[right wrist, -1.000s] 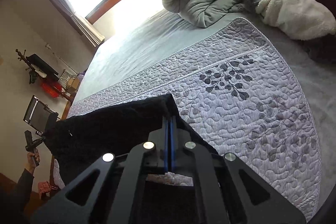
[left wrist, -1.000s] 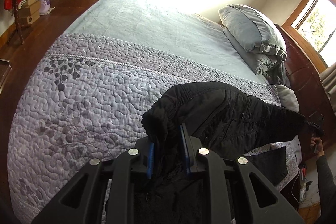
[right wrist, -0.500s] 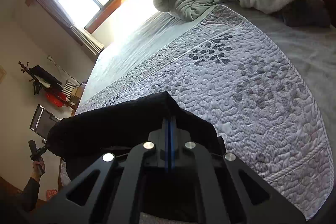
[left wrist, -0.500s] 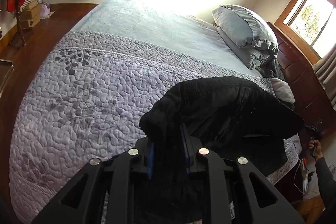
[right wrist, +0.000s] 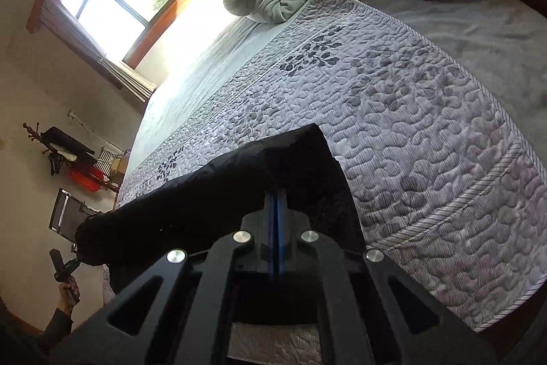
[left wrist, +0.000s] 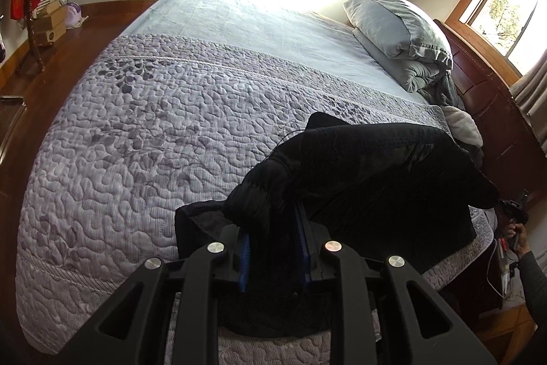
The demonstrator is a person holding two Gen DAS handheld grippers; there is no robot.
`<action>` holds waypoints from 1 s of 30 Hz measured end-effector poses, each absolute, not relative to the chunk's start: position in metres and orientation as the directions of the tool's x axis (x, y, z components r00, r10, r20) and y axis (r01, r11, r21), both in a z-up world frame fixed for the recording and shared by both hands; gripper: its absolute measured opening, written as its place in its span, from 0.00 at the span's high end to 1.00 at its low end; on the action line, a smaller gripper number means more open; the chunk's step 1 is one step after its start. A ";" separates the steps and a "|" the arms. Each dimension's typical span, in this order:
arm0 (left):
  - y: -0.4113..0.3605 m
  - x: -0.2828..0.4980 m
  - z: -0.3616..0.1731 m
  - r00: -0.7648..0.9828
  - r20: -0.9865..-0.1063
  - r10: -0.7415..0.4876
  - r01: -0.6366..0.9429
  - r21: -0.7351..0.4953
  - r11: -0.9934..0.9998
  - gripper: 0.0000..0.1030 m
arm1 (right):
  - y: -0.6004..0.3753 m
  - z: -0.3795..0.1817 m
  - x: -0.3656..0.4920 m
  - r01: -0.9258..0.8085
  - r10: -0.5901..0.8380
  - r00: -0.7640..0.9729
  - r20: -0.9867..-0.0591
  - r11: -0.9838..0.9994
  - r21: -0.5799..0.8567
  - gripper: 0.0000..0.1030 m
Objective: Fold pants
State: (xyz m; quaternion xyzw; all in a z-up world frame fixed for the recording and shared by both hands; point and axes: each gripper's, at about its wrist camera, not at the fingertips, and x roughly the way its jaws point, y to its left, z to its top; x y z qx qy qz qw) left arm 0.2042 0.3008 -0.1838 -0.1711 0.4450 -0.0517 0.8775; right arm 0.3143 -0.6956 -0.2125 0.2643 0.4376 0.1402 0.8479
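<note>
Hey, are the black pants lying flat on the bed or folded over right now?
Folded over, mid-fold: the pants drape doubled between the left gripper and right gripper, both clamped.

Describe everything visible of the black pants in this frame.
The pants are black, thick, matte fabric, bunched and partly folded over themselves. They lie near the quilt's front edge, partly lifted. The left gripper pinches a thick bundle at one end; the right gripper is clamped on the other.
</note>
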 end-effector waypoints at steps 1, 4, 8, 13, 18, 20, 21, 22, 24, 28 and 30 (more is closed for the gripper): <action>0.300 0.201 -0.186 0.594 -0.768 -0.240 -0.059 -0.339 0.939 0.77 | -0.697 -0.215 0.310 0.002 0.468 0.584 -0.664 0.817 0.577 1.00; 0.296 0.192 -0.193 0.575 -0.786 -0.228 -0.051 -0.313 0.948 0.75 | -0.699 -0.225 0.298 0.027 0.454 0.588 -0.669 0.816 0.578 0.99; 0.292 0.180 -0.208 0.535 -0.817 -0.215 -0.046 -0.282 0.958 0.71 | -0.698 -0.242 0.285 0.049 0.450 0.575 -0.683 0.815 0.578 0.99; 0.276 0.170 -0.238 0.447 -0.874 -0.191 -0.016 -0.222 0.975 0.66 | -0.694 -0.263 0.268 0.090 0.423 0.543 -0.726 0.830 0.551 0.87; 0.270 0.159 -0.263 0.365 -0.927 -0.087 -0.018 -0.100 0.995 0.45 | -0.704 -0.278 0.241 0.182 0.384 0.536 -0.752 0.817 0.547 0.53; 0.280 0.150 -0.270 0.344 -0.938 -0.032 -0.044 -0.051 0.998 0.29 | -0.708 -0.279 0.228 0.199 0.414 0.546 -0.728 0.780 0.593 0.51; 0.285 0.145 -0.273 0.332 -0.943 -0.024 -0.055 -0.045 0.997 0.28 | -0.709 -0.280 0.221 0.206 0.431 0.550 -0.716 0.760 0.616 0.49; 0.292 0.139 -0.277 0.314 -0.949 -0.005 -0.080 -0.032 0.996 0.28 | -0.708 -0.281 0.216 0.217 0.438 0.556 -0.706 0.744 0.632 0.47; 0.307 0.126 -0.279 0.315 -0.949 -0.015 -0.150 -0.066 0.987 0.28 | -0.705 -0.284 0.206 0.230 0.472 0.578 -0.665 0.688 0.688 0.47; 0.326 0.098 -0.257 0.475 -0.872 -0.119 -0.296 -0.285 0.912 0.12 | -0.693 -0.297 0.196 0.284 0.482 0.632 -0.607 0.584 0.761 0.47; 0.330 0.085 -0.247 0.576 -0.799 -0.172 -0.343 -0.428 0.836 0.09 | -0.681 -0.308 0.195 0.304 0.476 0.628 -0.615 0.578 0.757 0.47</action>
